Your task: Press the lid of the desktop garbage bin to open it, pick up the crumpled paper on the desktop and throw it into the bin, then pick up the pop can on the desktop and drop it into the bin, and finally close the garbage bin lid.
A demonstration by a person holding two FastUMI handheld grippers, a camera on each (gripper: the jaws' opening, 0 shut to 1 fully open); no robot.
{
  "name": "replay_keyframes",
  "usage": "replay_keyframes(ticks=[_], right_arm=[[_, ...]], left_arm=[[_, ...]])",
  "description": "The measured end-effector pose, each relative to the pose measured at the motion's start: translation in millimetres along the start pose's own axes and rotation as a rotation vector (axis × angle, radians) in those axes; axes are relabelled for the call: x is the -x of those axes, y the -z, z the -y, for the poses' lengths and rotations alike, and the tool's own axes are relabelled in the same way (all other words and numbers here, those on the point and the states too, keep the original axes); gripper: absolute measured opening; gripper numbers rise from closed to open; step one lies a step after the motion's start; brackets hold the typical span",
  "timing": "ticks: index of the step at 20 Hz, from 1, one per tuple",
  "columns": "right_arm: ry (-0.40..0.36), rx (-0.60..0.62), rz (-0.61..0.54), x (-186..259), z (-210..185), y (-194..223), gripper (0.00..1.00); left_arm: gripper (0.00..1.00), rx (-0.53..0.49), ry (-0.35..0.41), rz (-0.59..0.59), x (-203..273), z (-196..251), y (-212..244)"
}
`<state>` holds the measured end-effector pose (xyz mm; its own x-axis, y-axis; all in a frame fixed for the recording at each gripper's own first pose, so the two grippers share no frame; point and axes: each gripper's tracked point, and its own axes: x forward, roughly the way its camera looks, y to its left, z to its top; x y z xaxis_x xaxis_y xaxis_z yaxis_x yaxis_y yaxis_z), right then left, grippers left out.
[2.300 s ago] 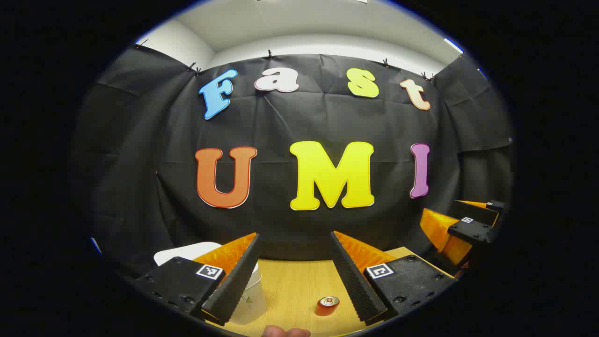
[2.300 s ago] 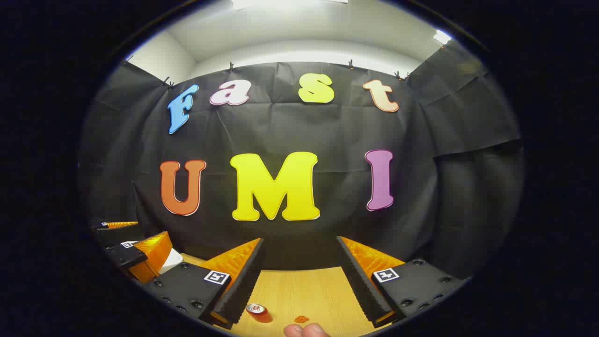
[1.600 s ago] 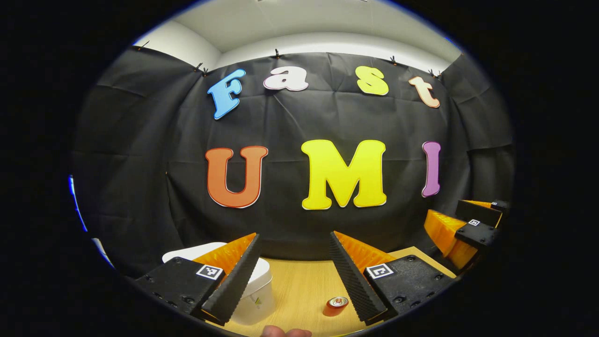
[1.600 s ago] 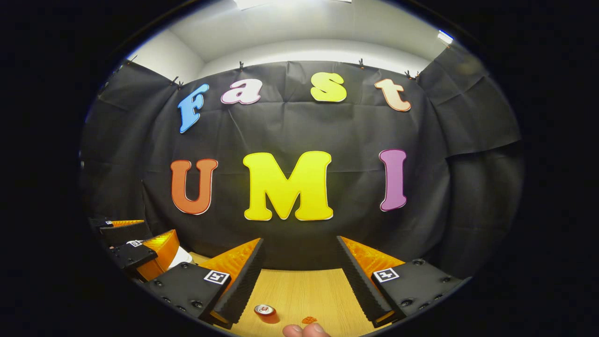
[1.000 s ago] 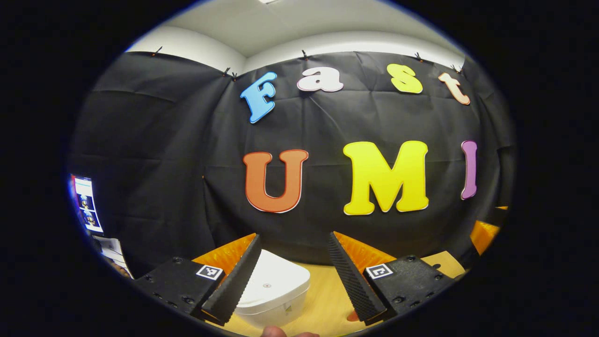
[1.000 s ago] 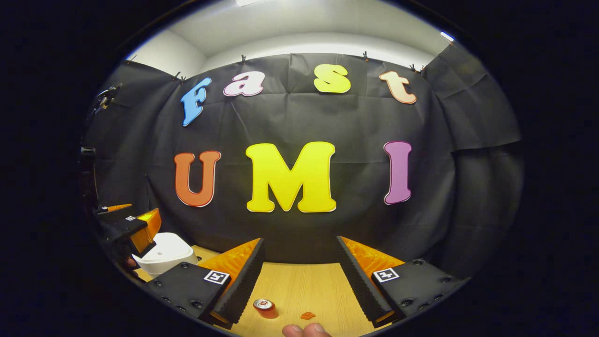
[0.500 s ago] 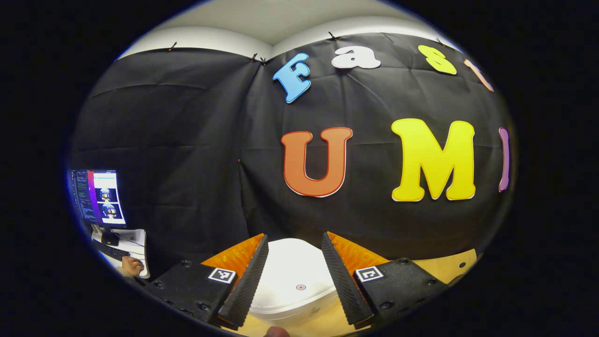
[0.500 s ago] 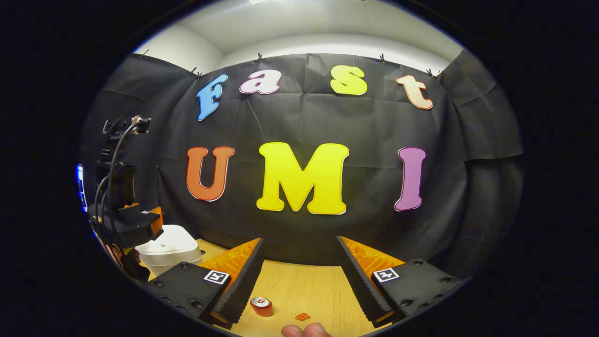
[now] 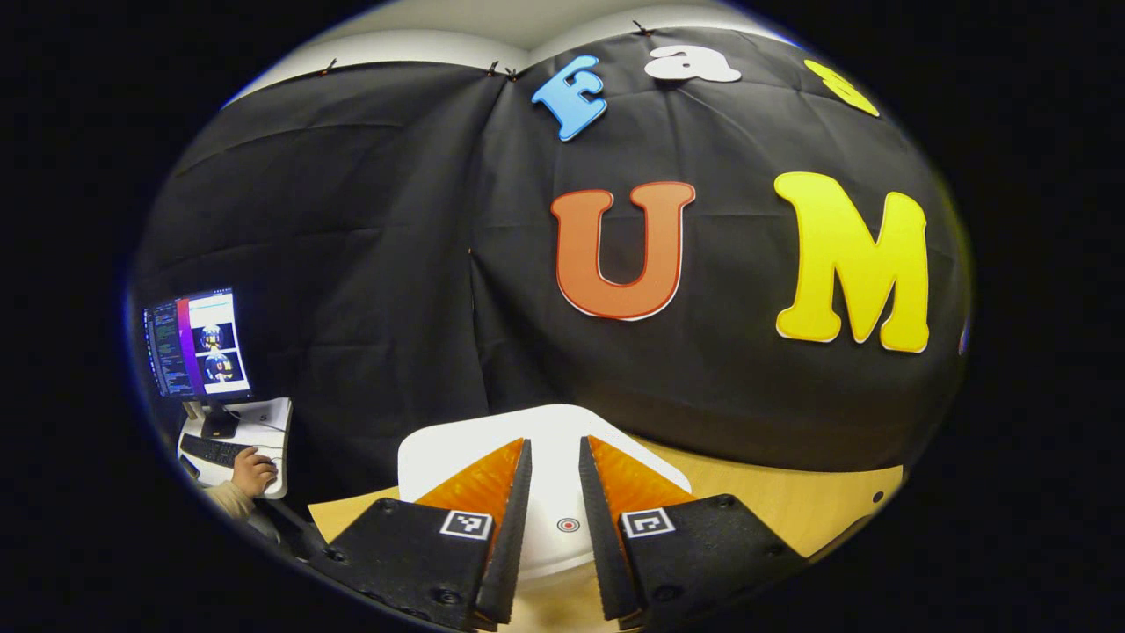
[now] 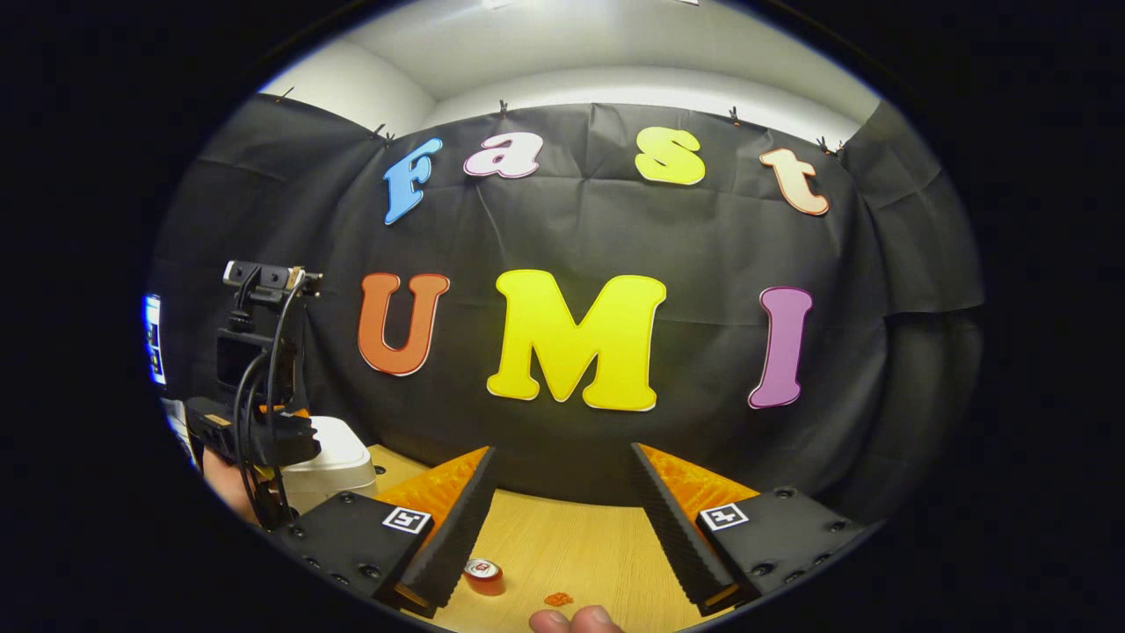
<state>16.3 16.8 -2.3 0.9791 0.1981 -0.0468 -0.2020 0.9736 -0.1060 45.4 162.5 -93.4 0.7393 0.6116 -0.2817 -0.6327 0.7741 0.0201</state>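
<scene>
Hovering low over the bin [image 9: 439, 453], left gripper [image 9: 554, 457] has its fingers drawn close, narrow gap, nothing between them; contact w/ lid [image 9: 562, 492] can't be told. Red dot [image 9: 568, 525] on lid sits in the gap, near the camera end. Risk, as I judge it: push lands off the dot or skids on the smooth lid, so latch won't pop or the light bin slides on the desk [image 9: 791, 501].

Right gripper [image 10: 558, 479] spread wide, holding nothing, above desk. Can [image 10: 482, 573] upright just by its left finger; small orange scrap [image 10: 557, 600] beside, maybe the paper, too small to tell. Bin farther left, partly behind left gripper's body.
</scene>
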Motion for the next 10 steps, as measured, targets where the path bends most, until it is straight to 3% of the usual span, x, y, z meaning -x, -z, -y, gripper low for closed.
replay_keyframes(ticks=[3, 4, 6, 10], right_arm=[[0.004, -0.001, -0.005, -4, 2, 4, 0.94], [0.008, 0.003, -0.005, -4, 4, 7, 0.93], [0.013, 0.005, -0.02, -6, 5, 16, 0.94], [0.03, 0.001, -0.041, -5, 8, 26, 0.94]], left_arm=[[0.24, 0.027, -0.009, -0.056, -4, -1, 14], [0.14, 0.029, -0.014, -0.075, -3, -3, 20], [0.07, 0.04, -0.015, -0.103, -2, -3, 29], [0.03, 0.019, -0.018, -0.115, -1, -2, 37]])
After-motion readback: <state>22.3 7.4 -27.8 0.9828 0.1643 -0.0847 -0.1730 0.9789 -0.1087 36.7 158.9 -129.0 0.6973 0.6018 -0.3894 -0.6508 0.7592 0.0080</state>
